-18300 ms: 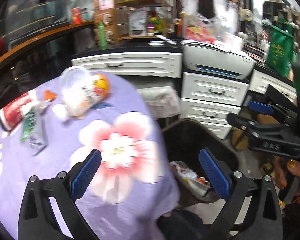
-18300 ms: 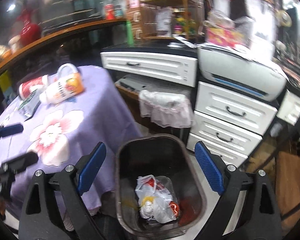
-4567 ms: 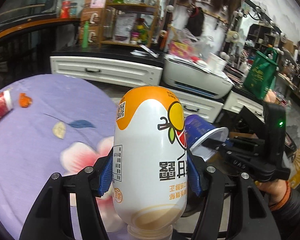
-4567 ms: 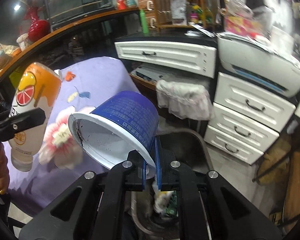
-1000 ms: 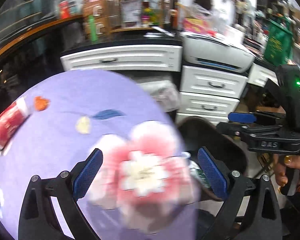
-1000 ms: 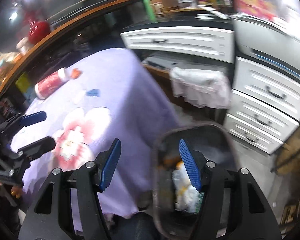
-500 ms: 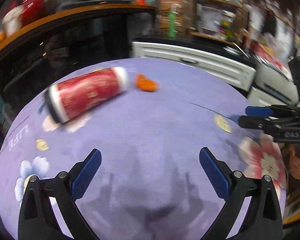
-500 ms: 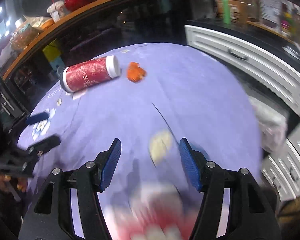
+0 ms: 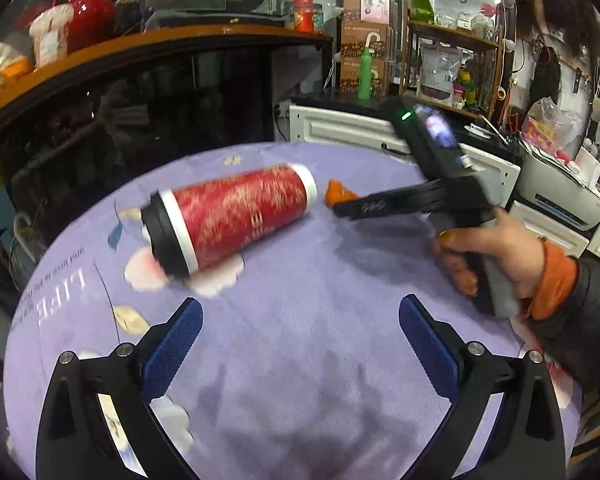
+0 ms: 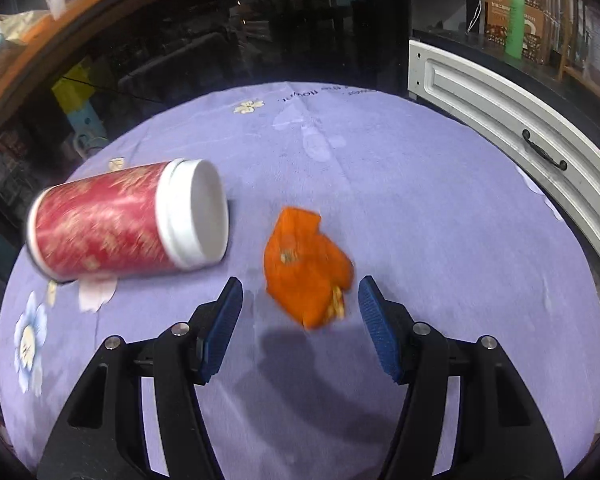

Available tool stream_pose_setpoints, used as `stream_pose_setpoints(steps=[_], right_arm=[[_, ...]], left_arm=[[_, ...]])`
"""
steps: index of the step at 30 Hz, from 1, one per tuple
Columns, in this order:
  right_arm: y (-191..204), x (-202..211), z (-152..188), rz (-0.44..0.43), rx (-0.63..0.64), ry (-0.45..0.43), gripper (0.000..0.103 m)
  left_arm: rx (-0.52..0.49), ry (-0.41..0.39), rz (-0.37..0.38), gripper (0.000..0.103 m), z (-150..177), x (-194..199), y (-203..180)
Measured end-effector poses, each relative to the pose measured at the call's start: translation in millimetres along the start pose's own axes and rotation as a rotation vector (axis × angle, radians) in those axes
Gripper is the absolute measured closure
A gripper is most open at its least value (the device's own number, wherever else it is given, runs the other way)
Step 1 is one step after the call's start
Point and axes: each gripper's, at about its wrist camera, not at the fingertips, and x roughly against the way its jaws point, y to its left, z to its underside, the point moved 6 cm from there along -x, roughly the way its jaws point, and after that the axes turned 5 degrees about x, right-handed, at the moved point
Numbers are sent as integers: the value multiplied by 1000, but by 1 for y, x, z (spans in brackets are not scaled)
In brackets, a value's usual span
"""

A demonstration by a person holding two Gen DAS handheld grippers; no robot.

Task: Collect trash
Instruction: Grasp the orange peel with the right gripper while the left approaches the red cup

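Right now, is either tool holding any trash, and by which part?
Nothing is held. Left tool and right tool are both open; the orange peel and red cup lie untouched.

A round table under a lilac flower-print cloth (image 9: 300, 280) fills the lower part of both views, its far rim curving across the middle of each frame. On it, left of centre, a red paper cup (image 9: 236, 220) with a black lid lies on its side, white base pointing right toward a scrap of orange peel (image 10: 306, 268) lying just beside it, not touching. The cloth carries white and pink flowers and some printed lettering near its edges.
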Motion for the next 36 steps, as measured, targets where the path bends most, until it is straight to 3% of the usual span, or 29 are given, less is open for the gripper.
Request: stream_pose_setpoints(steps=[5, 8, 10, 14, 17, 20, 28, 32, 36], right_arm=[[6, -11, -11, 70, 37, 9, 51], [4, -10, -9, 97, 37, -7, 63], [5, -7, -6, 96, 44, -21, 64], [9, -6, -3, 62, 47, -31, 65], [5, -5, -3, 24, 13, -39, 65], [2, -5, -4, -14, -8, -45, 65], [-3, -4, -4, -70, -41, -47, 65], [-7, -2, -4, -90, -69, -50, 65], [-19, 1, -2, -82, -113, -59, 65]], left_arm=[[-87, 6, -23, 6, -27, -13, 1], [-156, 45, -65, 6, -44, -29, 4], [-216, 77, -96, 6, -56, -43, 8], [-401, 203, -122, 13, -65, -74, 6], [-579, 346, -162, 20, -60, -100, 4], [-694, 448, -174, 21, -59, -119, 4], [-749, 566, -141, 21, -66, -157, -5], [-792, 597, -197, 21, -66, -175, -6], [-747, 611, -205, 21, -72, -189, 0]])
